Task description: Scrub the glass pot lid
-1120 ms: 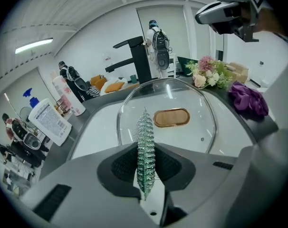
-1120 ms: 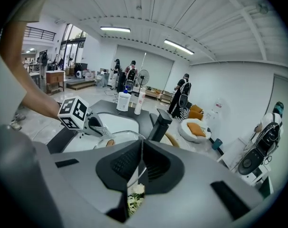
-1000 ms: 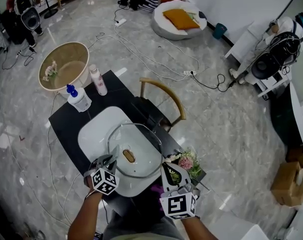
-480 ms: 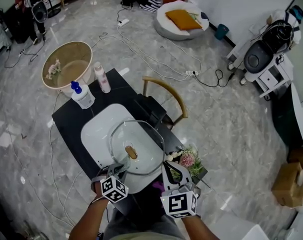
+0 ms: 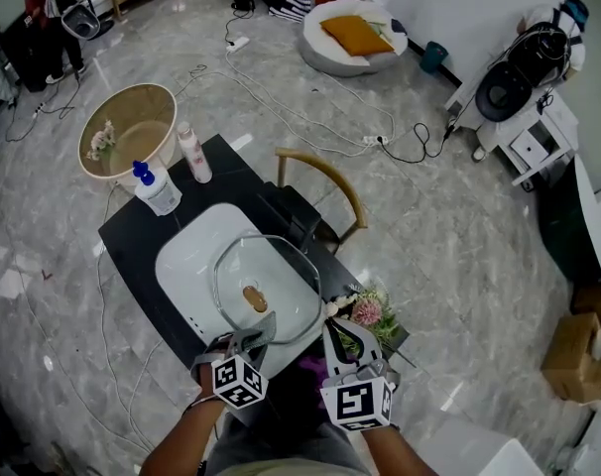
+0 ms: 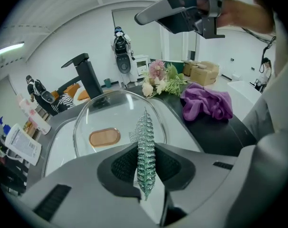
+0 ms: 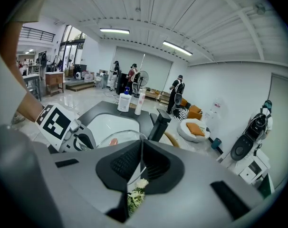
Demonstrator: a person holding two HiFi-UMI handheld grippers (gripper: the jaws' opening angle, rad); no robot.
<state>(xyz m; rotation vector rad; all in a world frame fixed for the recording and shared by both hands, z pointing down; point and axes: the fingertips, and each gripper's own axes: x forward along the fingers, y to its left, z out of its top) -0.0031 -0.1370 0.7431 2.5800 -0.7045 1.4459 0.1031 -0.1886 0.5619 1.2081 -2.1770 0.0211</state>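
Note:
The glass pot lid (image 5: 266,288) with a brown knob (image 5: 252,297) lies in the white sink (image 5: 186,256). My left gripper (image 5: 253,337) sits at the lid's near edge, shut on a silvery-green mesh scrubber (image 6: 146,148) that stands edge-on between the pads, just short of the lid (image 6: 120,120). My right gripper (image 5: 333,331) is at the lid's near right rim. Its jaws are closed, and the rim of the lid (image 7: 122,137) runs into their tip.
A black faucet (image 5: 296,228) stands at the sink's far right, with a wooden chair (image 5: 325,191) behind it. Two bottles (image 5: 160,191) stand at the counter's far left. Flowers (image 5: 365,317) and a purple cloth (image 6: 206,103) lie right of the sink. A round basin (image 5: 127,132) stands on the floor.
My left gripper has moved right along the sink's front and now points at the lid's near edge. The right gripper has stayed at the lid's near right rim.

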